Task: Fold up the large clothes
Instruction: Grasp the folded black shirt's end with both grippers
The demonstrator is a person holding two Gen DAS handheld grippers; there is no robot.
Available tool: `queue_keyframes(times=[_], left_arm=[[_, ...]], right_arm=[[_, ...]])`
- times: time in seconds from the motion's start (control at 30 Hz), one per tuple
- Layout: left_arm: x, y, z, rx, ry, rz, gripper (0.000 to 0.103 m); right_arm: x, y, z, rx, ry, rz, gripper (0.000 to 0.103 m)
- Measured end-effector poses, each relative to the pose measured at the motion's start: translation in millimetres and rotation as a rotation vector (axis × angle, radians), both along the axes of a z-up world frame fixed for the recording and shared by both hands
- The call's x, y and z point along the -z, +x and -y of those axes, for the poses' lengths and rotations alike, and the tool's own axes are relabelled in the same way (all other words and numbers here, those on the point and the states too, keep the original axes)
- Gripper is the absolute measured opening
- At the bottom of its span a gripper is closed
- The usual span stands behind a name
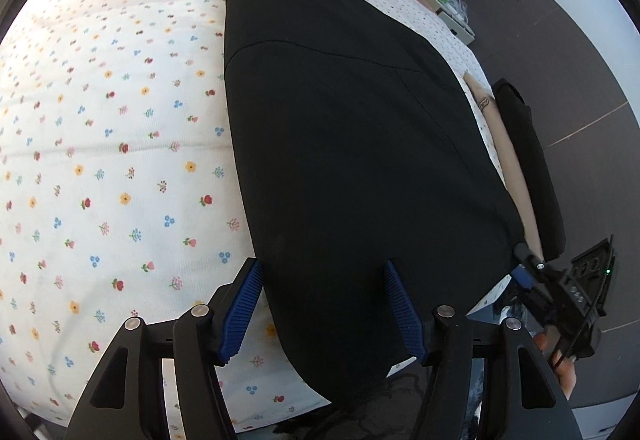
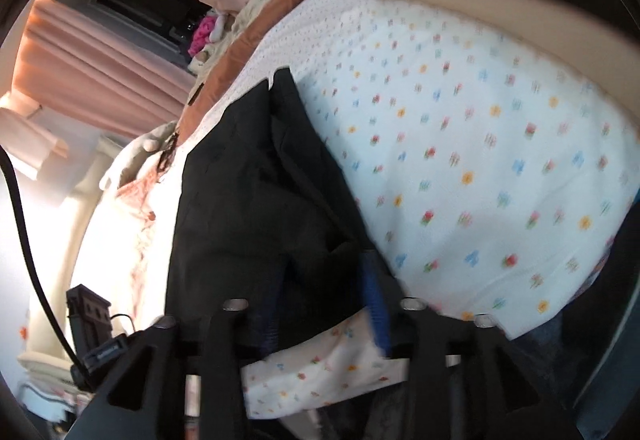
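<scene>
A large black garment [image 1: 352, 144] lies flat on the flowered bedsheet [image 1: 100, 144], reaching from the near edge toward the far end. My left gripper [image 1: 324, 306] stands open over its near end. One blue pad [image 1: 244, 308] is at the garment's left edge and the other sits above the cloth. In the right wrist view the garment [image 2: 260, 200] shows folds. My right gripper [image 2: 324, 314] is open, with the garment's near corner lying loose between its fingers [image 2: 376, 304]. The right gripper [image 1: 576, 292], held by a hand, shows at the garment's right corner.
A brown blanket [image 2: 236, 52] and pillows lie at the bed's far end, with pink curtains [image 2: 100, 72] behind. A beige strip [image 1: 516, 168] and a black pad [image 1: 536, 160] run along the bed's right side. Dark floor [image 1: 560, 52] lies beyond.
</scene>
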State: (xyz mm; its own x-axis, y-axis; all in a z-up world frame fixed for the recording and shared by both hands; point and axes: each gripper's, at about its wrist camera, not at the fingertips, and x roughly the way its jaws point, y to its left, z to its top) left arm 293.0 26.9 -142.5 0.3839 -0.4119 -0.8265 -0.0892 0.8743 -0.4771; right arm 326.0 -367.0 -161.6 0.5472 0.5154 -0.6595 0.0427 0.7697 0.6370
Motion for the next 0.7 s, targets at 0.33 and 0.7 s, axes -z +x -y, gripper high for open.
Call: queue_keyframes(times=[0.33,0.7], left_arm=[[14.7,-13.4,-3.5,-0.025,-0.065,-0.009,0.064],[1.7,-20.9,13.6,0.023,0.06,0.069,0.033]], right_arm=[[5.9,25.7,6.5,-0.008,-0.021,-0.021,0.069],[23.8,24.3,-8.6,-0.09,0.069,-0.052,0.024]])
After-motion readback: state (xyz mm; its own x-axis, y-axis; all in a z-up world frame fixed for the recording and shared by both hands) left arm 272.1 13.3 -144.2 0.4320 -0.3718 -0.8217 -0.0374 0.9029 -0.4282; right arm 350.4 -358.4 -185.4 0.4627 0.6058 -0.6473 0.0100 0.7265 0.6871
